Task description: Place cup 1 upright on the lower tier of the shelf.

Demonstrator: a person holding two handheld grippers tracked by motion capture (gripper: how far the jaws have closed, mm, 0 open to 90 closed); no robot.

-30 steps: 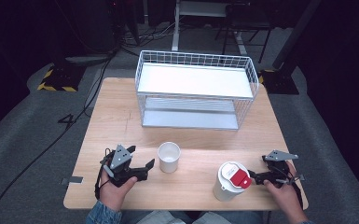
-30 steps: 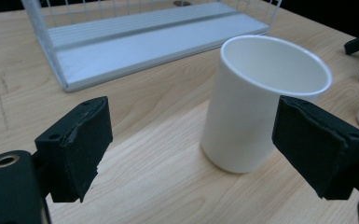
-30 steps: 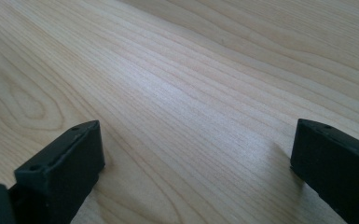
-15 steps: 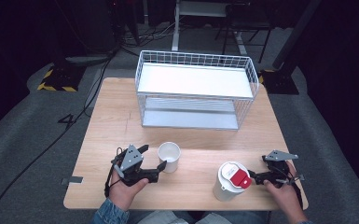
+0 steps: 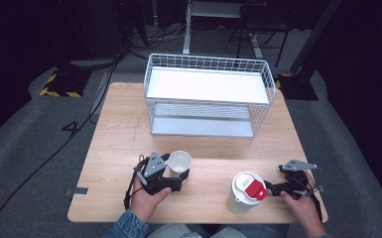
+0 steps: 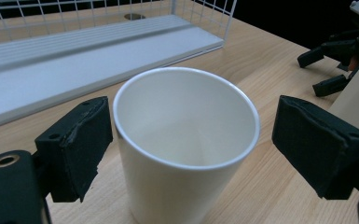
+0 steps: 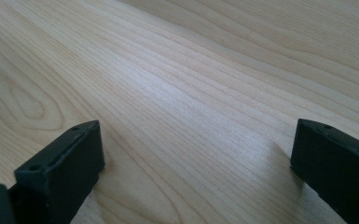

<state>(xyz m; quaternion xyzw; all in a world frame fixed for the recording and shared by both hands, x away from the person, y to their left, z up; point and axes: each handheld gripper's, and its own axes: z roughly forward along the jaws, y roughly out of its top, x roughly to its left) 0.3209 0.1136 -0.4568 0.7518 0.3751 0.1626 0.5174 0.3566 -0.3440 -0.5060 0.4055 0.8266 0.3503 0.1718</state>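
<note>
The cup point(image 5: 179, 162) stands upright and empty near the table's point(image 5: 218, 148) 7 o'clock edge, between the wide-open jaws of my left tool point(image 6: 186, 140); one pad sits close to its wall, the other well apart. I judge an uneven close could shove the light cup sideways and tip it. My right tool point(image 5: 273, 189) is open too, holding nothing, just beside the lidded cup point(image 5: 243, 192) at 5 o'clock, which it could knock.
</note>
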